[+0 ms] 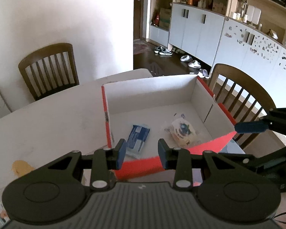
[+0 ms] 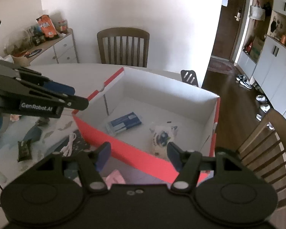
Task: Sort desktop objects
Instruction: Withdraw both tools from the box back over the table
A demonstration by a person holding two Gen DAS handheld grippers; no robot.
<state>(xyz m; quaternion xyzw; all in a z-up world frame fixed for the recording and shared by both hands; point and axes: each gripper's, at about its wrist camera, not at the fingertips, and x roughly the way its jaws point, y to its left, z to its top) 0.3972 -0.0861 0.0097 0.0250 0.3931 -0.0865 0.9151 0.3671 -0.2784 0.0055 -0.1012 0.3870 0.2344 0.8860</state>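
A red cardboard box (image 1: 209, 145) with white inside walls stands on the white table; it also shows in the right wrist view (image 2: 124, 148). Inside lie a blue-and-white packet (image 1: 137, 139) (image 2: 124, 124) and a clear bag with a pale snack (image 1: 183, 131) (image 2: 163, 136). My left gripper (image 1: 142, 155) is open and empty, just above the box's near wall. My right gripper (image 2: 138, 156) is open and empty over the box's near edge. The right gripper shows at the right of the left wrist view (image 1: 249, 126). The left gripper shows at the left of the right wrist view (image 2: 66, 97).
On the table left of the box lie a dark snack packet (image 2: 24, 150), a white cable (image 2: 69, 143), a pink item (image 2: 114, 178) and scraps. Wooden chairs (image 1: 49, 68) (image 2: 267, 148) stand around the table. A yellow item (image 1: 21, 168) lies at the left.
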